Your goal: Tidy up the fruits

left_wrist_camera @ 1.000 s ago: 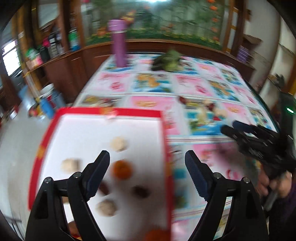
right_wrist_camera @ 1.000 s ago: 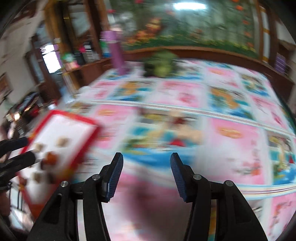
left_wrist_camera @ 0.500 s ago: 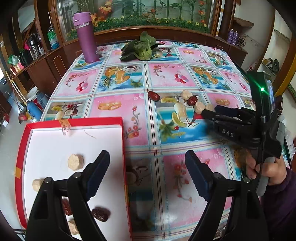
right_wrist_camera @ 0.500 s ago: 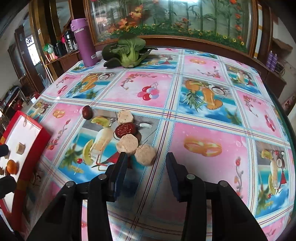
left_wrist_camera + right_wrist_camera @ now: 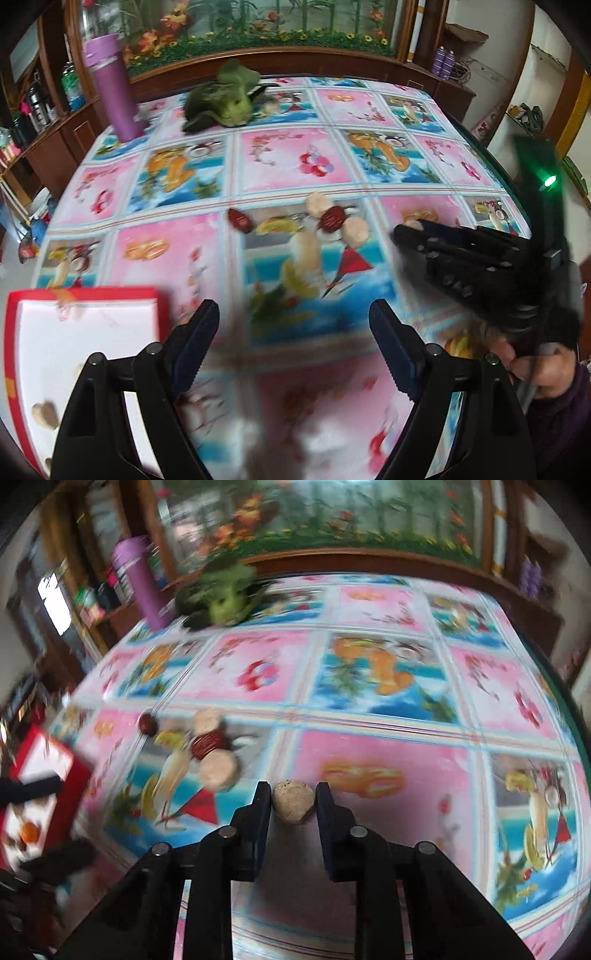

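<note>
No readable txt, labels or nos. anywhere; tablecloth (image 5: 288,158) shows only fruit pics, all too blurred.

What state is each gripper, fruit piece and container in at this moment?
right gripper: shut on beige piece.
left gripper: open, holding nothing.
red tray: on the table edge, a few pieces inside.
dark red date: lying on the tablecloth.
purple bottle: upright, lid on.
</note>
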### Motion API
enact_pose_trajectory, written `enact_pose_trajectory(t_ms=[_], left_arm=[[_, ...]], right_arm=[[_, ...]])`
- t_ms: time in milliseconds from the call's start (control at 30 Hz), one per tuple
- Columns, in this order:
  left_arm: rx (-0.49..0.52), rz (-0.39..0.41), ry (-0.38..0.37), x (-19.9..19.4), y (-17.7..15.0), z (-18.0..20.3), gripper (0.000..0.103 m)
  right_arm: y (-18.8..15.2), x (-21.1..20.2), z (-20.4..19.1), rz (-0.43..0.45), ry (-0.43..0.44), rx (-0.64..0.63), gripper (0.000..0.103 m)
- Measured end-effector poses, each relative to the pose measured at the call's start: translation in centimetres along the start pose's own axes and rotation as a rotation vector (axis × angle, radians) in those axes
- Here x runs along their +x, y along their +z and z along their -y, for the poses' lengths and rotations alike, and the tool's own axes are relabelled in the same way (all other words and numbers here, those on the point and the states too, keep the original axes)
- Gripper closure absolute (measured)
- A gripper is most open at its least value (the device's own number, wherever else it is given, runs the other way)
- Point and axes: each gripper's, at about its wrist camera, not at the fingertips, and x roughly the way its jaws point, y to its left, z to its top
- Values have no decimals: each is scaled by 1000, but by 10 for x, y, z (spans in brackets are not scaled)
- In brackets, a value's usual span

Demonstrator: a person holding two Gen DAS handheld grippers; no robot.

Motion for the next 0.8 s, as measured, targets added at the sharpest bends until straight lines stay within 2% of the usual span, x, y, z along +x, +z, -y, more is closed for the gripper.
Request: enact_pose_trajectory(t_ms=[133, 167, 233, 400, 533, 600, 733, 800], left_arm=[[-4, -4, -13, 21, 13, 16, 20], [-5, -10, -11, 27, 16, 20, 21], [-4, -20, -17, 38, 22, 29, 30], [-17, -26, -20, 57, 32, 40, 33], [-21, -35, -17, 70, 39, 45, 49], [-14, -23, -12, 74, 42, 49, 51], [33, -9, -2, 75, 42, 59, 73], [52, -3, -5, 73, 38, 62, 77]], right_arm=[[4, -6, 26, -11, -3, 118, 79], [4, -6, 29, -15, -2, 132, 79], [4, -7, 32, -24, 6, 155, 79], [4, -12, 34, -20, 25, 186, 79], [5, -14, 38, -16, 31, 206, 79], [5, -15, 38, -16, 32, 209, 79], [5, -13, 38, -19, 29, 213, 79], [5, -13, 38, -18, 28, 215, 79]])
